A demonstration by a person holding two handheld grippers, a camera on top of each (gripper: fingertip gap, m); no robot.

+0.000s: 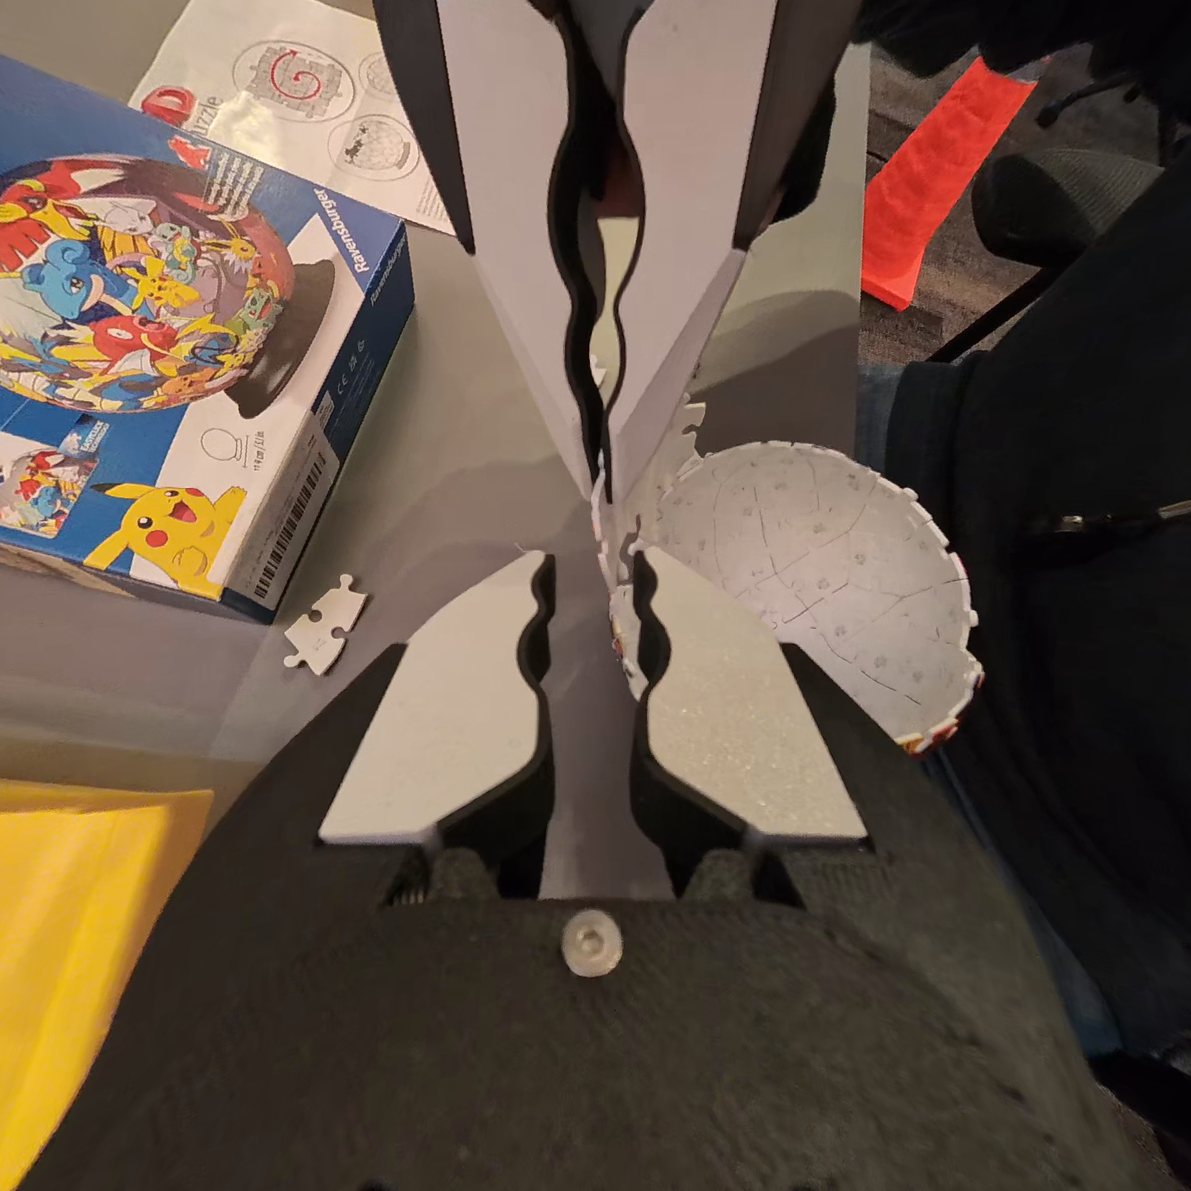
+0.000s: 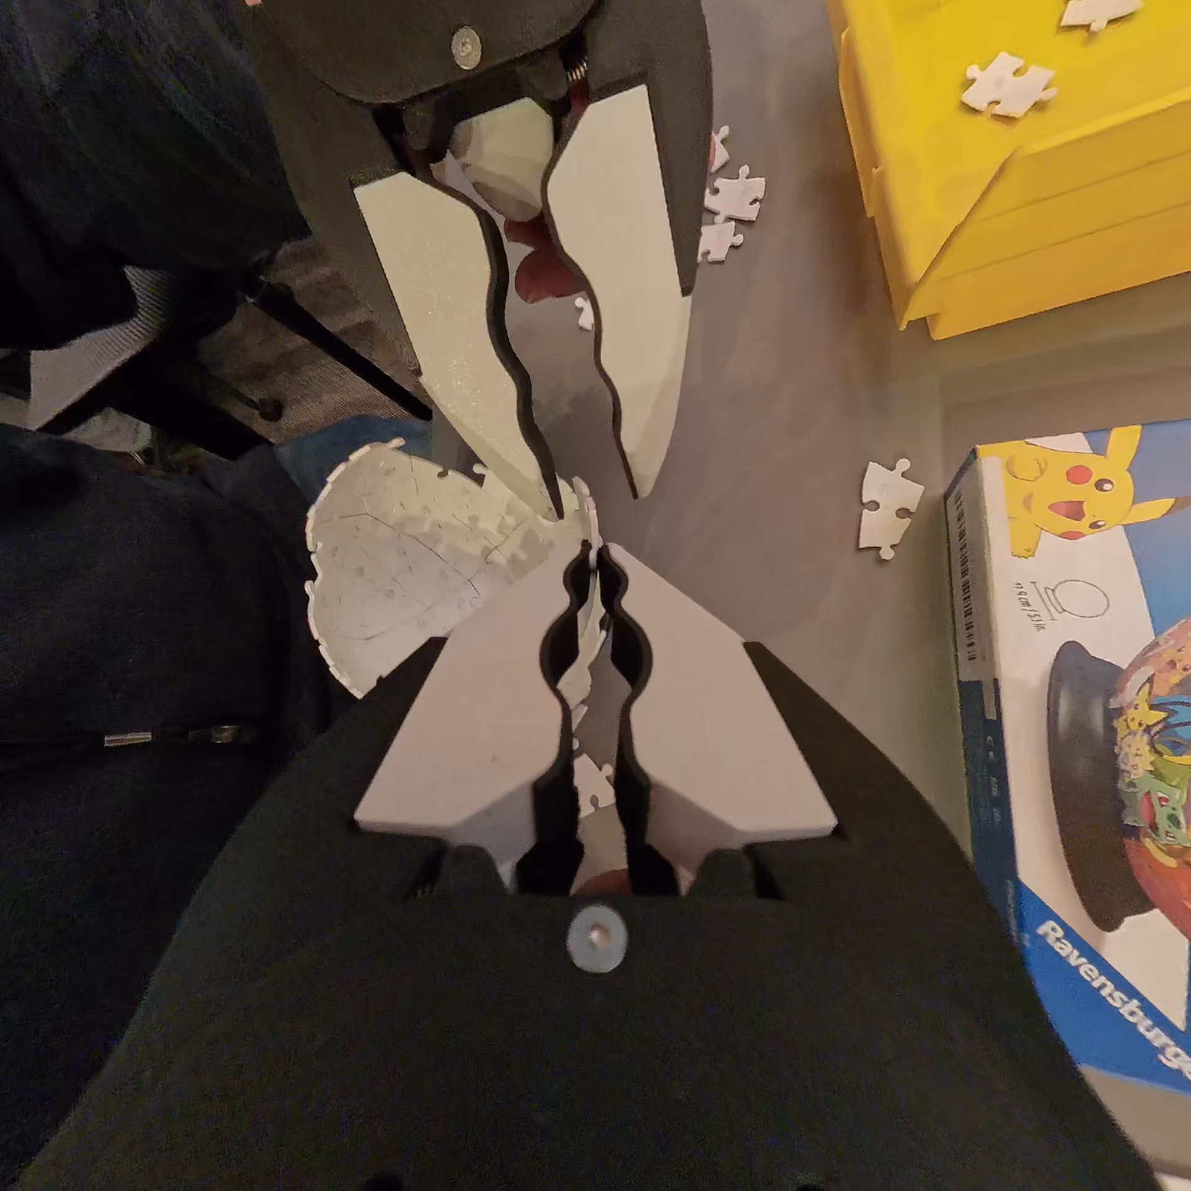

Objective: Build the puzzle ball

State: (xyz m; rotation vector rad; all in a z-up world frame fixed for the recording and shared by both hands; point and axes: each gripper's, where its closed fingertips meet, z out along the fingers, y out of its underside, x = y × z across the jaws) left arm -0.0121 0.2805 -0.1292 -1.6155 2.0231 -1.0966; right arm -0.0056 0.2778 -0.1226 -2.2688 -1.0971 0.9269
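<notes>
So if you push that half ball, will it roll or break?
The half ball would probably rock or roll, since its shell is round. It may well come apart: it is thin, made of small joined pieces, with a jagged open rim. It looks light, being hollow.

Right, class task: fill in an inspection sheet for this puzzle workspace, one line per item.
Surface: smooth grey tabletop.
Job's things: half-built puzzle ball shell with a white inside; loose white puzzle piece beside the box; more white pieces farther off.
Clutter: blue illustrated cardboard box; printed instruction sheet; yellow plastic bins carrying pieces.
Grippers: right tool shut on the shell's rim; left tool open, tips at the same rim.
Cables: nothing seen.
Surroundings: orange strip on the floor; person's dark clothing.
</notes>
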